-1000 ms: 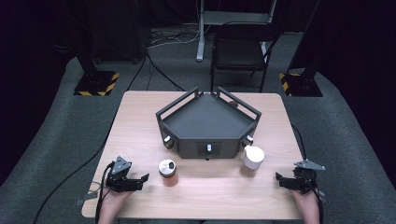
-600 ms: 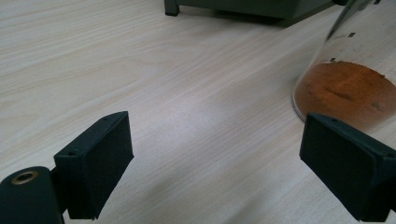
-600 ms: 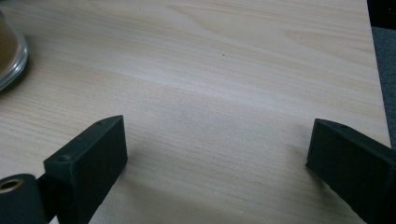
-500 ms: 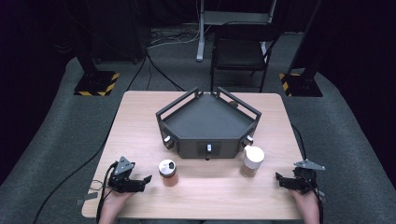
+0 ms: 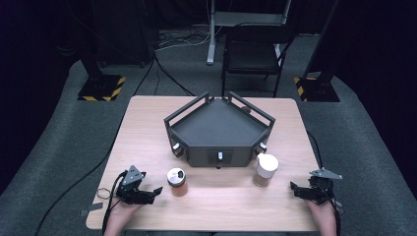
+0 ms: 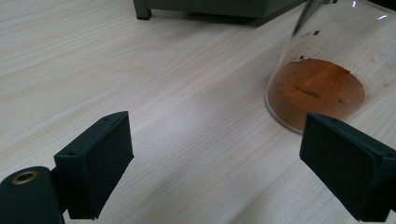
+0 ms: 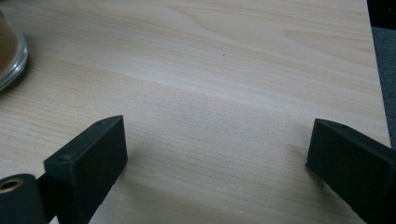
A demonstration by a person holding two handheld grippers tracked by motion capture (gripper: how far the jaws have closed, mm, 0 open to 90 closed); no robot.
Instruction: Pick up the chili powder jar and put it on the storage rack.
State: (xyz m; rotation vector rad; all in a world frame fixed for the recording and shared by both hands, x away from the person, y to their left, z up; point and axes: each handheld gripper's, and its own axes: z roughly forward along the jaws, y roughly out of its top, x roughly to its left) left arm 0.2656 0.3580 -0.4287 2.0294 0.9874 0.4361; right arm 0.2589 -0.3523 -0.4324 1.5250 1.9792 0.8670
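The high view looks forward and down from above the person's side, taking in the whole table (image 5: 147,128) and the floor and chair (image 5: 253,54) at 12 o'clock. The left gripper view sits low and close over the tabletop, facing an open jar (image 6: 317,84) at its 2 o'clock; the same jar (image 5: 176,181) stands near the front edge in the high view. The right gripper view also skims the wood closely, with a capped jar (image 7: 9,51) at 10 o'clock, shared with the high view (image 5: 266,169).

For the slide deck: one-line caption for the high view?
Open grippers, left and right, rest beside two spice jars before a black tray.
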